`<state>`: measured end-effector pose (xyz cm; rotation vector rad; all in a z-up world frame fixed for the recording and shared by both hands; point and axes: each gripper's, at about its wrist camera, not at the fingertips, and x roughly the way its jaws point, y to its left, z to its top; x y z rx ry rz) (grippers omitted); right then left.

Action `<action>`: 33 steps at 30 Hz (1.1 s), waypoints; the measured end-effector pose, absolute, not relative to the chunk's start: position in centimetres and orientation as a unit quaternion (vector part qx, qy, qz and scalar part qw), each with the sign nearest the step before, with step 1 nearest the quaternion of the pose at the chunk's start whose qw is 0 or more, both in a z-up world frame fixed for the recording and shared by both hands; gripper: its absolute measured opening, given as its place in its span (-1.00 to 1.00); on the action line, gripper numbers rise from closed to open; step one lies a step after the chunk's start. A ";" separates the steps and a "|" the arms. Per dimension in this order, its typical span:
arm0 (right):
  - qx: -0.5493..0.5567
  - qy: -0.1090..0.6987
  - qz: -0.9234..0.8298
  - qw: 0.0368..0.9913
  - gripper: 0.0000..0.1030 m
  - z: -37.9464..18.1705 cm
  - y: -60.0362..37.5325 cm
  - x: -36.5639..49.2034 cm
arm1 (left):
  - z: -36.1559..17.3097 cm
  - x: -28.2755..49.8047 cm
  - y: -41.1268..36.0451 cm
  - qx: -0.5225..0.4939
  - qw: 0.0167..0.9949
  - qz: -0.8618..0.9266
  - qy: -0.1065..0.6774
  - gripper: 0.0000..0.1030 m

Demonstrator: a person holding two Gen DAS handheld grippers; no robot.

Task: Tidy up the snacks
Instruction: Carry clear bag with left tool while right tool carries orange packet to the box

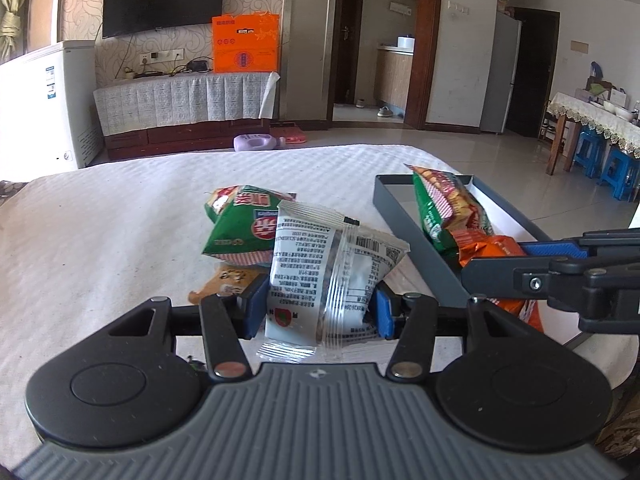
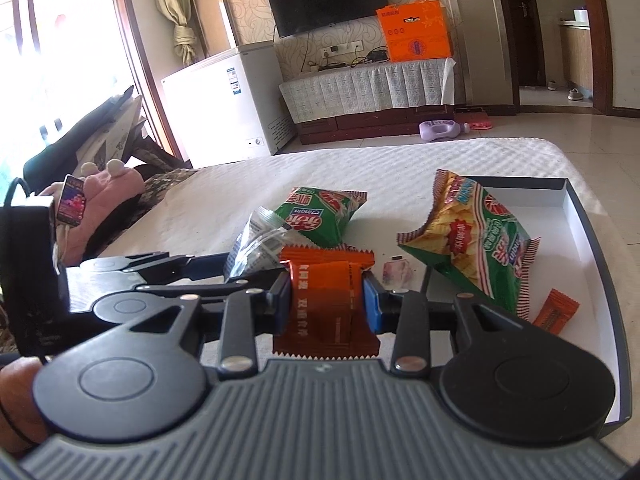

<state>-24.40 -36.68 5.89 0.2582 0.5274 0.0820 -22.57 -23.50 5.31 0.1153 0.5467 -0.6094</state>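
On the left, your left hand-held gripper (image 1: 318, 312) is clamped on a white and clear plastic snack packet with black print (image 1: 332, 276); the blue pads (image 1: 382, 312) press on both its sides, and it stands upright above the white quilted tabletop (image 1: 120, 232). Behind this packet a green chip bag with a red logo (image 1: 244, 224) lies on the tabletop, and a small brown wrapper (image 1: 226, 284) lies just beside it, partly hidden by the left finger.

More to the right, your right hand-held gripper (image 2: 326, 306) is clamped on a flat orange wrapped snack bar (image 2: 324, 304), held upright between the blue pads (image 2: 372, 304). In the right wrist view it is in front of the left edge of the tray, and a small pale wrapper (image 2: 396, 272) lies on the tabletop near it.

At the far right the shallow dark grey rectangular tray with a white inside (image 2: 576, 216) sits on the tabletop. A second green chip bag with a potato chip picture (image 2: 476, 240) leans over its left wall, partly inside. One small orange snack packet (image 2: 556, 312) lies flat on the tray floor, near this bag.
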 end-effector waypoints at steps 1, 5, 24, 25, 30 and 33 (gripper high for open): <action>0.129 0.259 0.037 0.957 -0.23 5.9 -36.9 -24.6 | 5.3 -22.7 -23.8 0.055 0.915 -0.299 0.265 0.13; 0.137 0.256 0.023 0.957 -0.23 5.9 -38.0 -25.4 | 5.4 -23.2 -25.0 0.052 0.909 -0.315 0.266 0.13; 0.191 0.235 -0.051 0.952 -0.23 5.4 -43.7 -28.3 | 4.6 -24.2 -31.8 0.061 0.883 -0.378 0.270 0.14; 0.194 0.234 -0.055 0.951 -0.23 5.4 -44.0 -28.3 | 4.5 -24.1 -32.3 0.065 0.882 -0.381 0.269 0.14; 0.207 0.230 -0.075 0.948 -0.23 5.2 -45.0 -28.4 | 3.9 -23.4 -34.5 0.073 0.874 -0.396 0.273 0.14; 0.210 0.230 -0.083 0.947 -0.23 5.1 -45.4 -28.3 | 3.4 -22.8 -35.5 0.074 0.870 -0.398 0.280 0.14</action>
